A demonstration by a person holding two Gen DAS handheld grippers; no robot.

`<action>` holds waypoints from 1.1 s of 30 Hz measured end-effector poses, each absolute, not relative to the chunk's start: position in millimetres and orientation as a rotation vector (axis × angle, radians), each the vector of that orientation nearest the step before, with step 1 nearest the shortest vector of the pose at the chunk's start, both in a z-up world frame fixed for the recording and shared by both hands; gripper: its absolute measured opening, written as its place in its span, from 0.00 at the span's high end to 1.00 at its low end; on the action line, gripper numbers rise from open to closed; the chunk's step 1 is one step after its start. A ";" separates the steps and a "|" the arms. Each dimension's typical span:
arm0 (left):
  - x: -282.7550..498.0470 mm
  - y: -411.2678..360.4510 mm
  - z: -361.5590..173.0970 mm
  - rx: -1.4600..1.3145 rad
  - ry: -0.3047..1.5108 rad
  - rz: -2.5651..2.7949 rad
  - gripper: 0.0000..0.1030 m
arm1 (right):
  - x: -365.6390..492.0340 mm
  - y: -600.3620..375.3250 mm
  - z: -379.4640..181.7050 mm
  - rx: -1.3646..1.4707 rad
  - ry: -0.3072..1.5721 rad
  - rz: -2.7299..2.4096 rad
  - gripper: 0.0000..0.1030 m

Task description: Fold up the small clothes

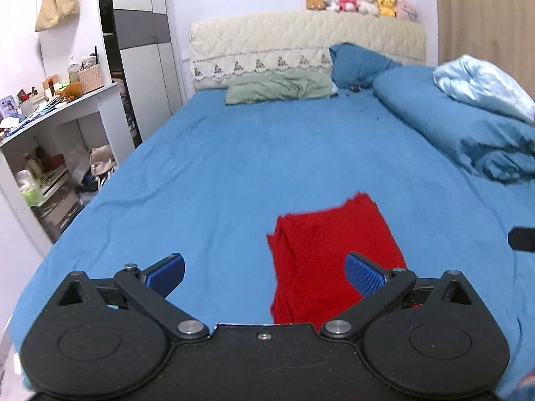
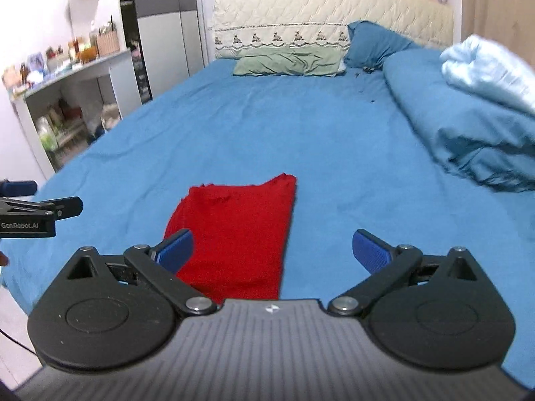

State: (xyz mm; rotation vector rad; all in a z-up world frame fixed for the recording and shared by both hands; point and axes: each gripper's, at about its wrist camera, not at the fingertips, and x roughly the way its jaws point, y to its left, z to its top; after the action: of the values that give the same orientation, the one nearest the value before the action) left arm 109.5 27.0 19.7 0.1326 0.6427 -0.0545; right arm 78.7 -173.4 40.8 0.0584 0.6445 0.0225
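Note:
A red garment (image 1: 327, 254) lies folded in a narrow strip on the blue bed sheet (image 1: 234, 167), near the foot of the bed. My left gripper (image 1: 264, 270) is open and empty, held above the sheet; its right finger is over the garment's near part. In the right wrist view the same red garment (image 2: 237, 230) lies ahead and to the left. My right gripper (image 2: 272, 250) is open and empty; its left finger is over the garment's near left edge. The left gripper (image 2: 43, 209) shows at the left edge of that view.
A rolled blue duvet (image 1: 468, 133) with a light blue blanket (image 1: 485, 83) lies along the bed's right side. Green pillow (image 1: 281, 88) and blue pillow (image 1: 357, 63) lean at the headboard (image 1: 301, 36), plush toys (image 1: 361, 1) on top. A cluttered white shelf (image 1: 67, 117) stands left of the bed.

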 end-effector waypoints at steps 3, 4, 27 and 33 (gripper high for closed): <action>79.9 28.5 24.2 0.113 0.659 -0.045 0.00 | 42.9 -163.2 54.8 0.070 0.667 -0.002 0.00; 70.7 29.6 24.5 0.103 0.664 -0.050 0.00 | 33.6 -160.5 58.1 0.083 0.675 -0.004 0.00; -13.8 31.7 18.9 0.113 0.619 -0.044 0.00 | -45.1 -130.3 33.9 0.099 0.750 -0.084 0.00; -16.5 29.7 23.0 0.114 0.595 -0.047 0.00 | -47.7 -129.5 36.1 0.096 0.747 -0.088 0.00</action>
State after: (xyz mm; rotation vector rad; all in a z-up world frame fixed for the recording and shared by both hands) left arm -16.5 29.7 23.0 0.1138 0.5954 -0.0465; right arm -47.7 -129.5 36.1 0.0955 0.7466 -0.0877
